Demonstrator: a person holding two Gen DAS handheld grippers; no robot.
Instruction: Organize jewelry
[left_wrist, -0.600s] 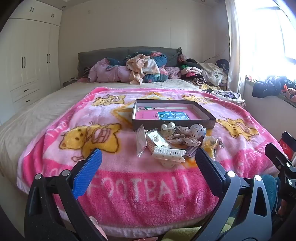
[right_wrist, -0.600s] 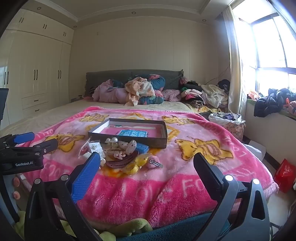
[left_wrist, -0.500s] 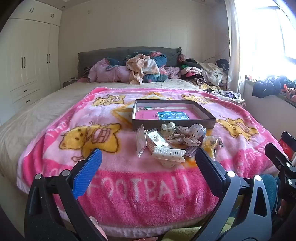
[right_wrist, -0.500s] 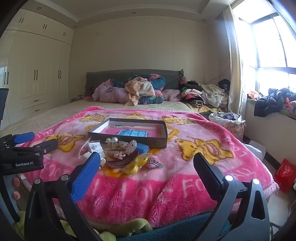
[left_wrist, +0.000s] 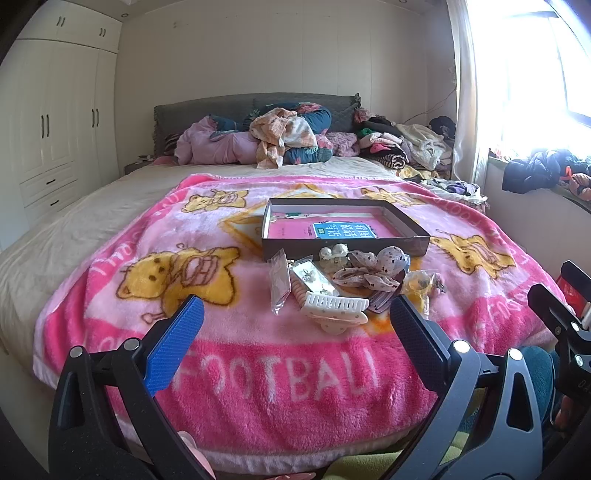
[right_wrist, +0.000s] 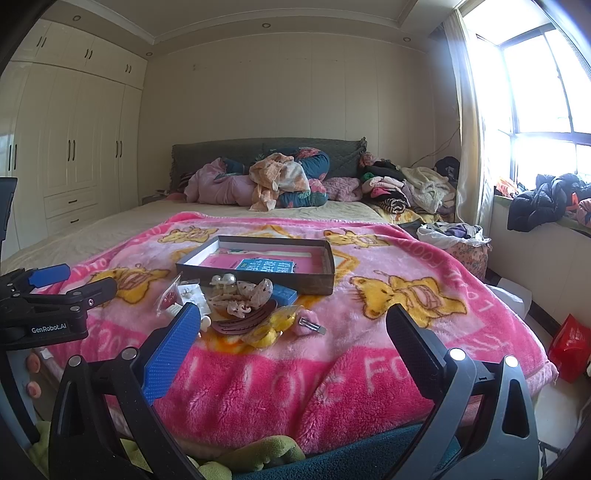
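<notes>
Left wrist view: left gripper (left_wrist: 295, 325) spread wide, nothing between the fingers, held low at frame bottom short of the bed edge. Jewelry pile (left_wrist: 351, 280) sits frame center on the pink blanket (left_wrist: 258, 387), just in front of the dark shallow box (left_wrist: 345, 230). White claw clip (left_wrist: 334, 308) nearest the camera; clear packets (left_wrist: 279, 278) to its left, spotted fabric scrunchie (left_wrist: 373, 269) to the right, pearl clip (left_wrist: 333, 253) touching the box front wall. Likely risks: items overlap, so one pinch may drag a neighbour along; the plush pile could snag clip teeth; thin packets lie flat-ish and could slide out of the pads. Right gripper's tips show at the right edge, apart from the pile.

Right wrist view: right gripper (right_wrist: 295, 332) also splayed apart and empty, low center. Pile appears left of center; dark comb clip (right_wrist: 243, 325), yellow piece (right_wrist: 275, 326) and small metal snap clip (right_wrist: 312, 326) lie closest. The snap clip looks tiny and flat on a fuzzy pink bit, easy to miss or bury in the fleece. Left gripper at left edge, near the pile, so both reaching in together could collide.

Room: bedroom, bed (right_wrist: 110, 236) with a soft uneven surface, clothes heap (right_wrist: 280, 181) at the headboard, white wardrobes (right_wrist: 74, 147) upper left, bright window (right_wrist: 535, 110) upper right causing glare.
</notes>
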